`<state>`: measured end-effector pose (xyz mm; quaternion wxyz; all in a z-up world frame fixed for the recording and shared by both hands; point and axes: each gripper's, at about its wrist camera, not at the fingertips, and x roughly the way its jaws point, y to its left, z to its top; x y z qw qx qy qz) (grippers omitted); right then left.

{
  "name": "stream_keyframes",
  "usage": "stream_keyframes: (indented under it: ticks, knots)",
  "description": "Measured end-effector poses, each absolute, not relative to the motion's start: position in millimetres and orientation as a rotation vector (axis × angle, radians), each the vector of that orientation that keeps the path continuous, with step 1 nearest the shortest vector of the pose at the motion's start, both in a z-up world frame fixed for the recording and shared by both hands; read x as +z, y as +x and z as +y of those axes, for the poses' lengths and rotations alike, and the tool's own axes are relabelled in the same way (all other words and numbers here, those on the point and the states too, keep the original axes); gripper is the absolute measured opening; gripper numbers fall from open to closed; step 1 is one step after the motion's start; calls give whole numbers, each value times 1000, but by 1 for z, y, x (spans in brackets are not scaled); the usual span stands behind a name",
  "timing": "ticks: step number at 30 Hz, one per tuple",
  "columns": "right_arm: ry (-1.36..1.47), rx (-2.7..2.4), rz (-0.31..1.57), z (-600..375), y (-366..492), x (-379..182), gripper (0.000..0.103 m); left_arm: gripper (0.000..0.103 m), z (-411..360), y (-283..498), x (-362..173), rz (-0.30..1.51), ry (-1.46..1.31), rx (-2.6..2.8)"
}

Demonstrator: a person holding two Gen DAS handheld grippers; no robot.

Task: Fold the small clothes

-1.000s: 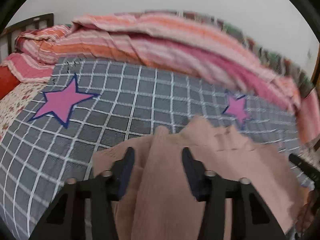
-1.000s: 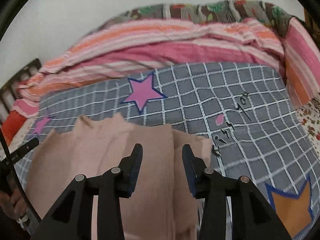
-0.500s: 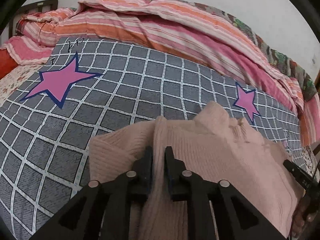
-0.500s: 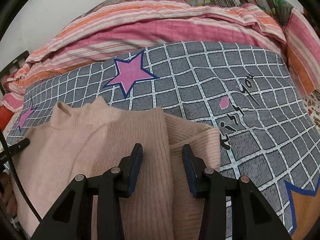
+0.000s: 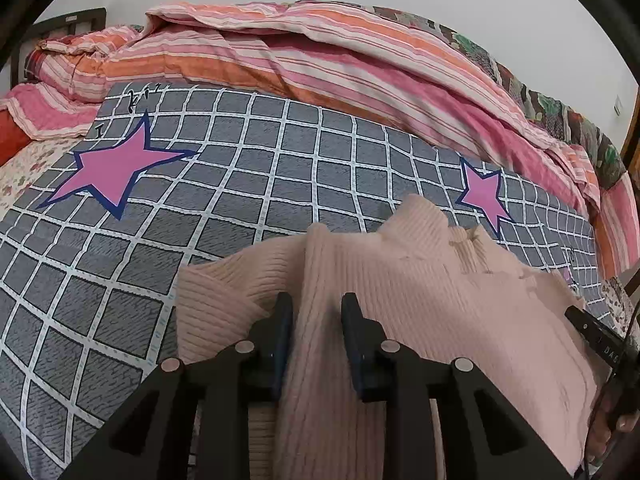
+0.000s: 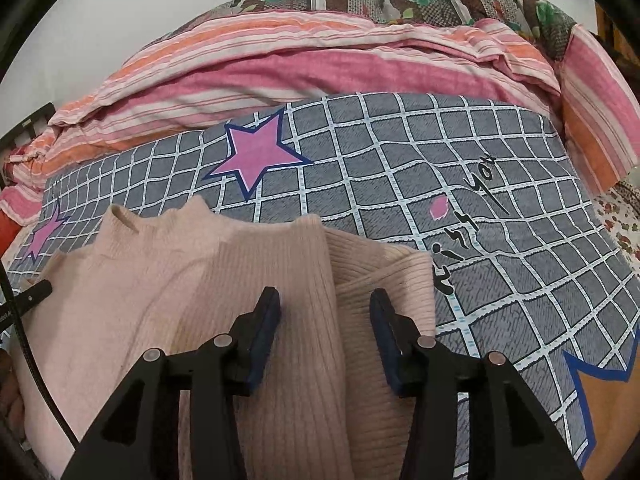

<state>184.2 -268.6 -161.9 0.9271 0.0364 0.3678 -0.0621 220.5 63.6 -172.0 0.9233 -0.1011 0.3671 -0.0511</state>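
Pale pink ribbed-knit sweater point(image 5: 420, 300), high collar, lying flat on grid-patterned bedspread, both sides folded inward

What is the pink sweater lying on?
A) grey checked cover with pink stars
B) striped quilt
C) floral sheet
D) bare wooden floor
A: the sweater lies flat on the grey checked cover, with a pink star just beyond its collar; the striped quilt is bunched up further back.
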Motion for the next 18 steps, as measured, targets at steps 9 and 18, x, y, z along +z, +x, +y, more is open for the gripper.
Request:
stream_keyframes:
  ticks: [9, 18]
  knots:
    - [71, -130, 753, -269, 183, -162, 50, 31, 63, 219, -172, 746, -198, -121]
    - [69, -132, 753, -269, 183, -161, 52, 45, 58, 216, -170, 731, -172, -152]
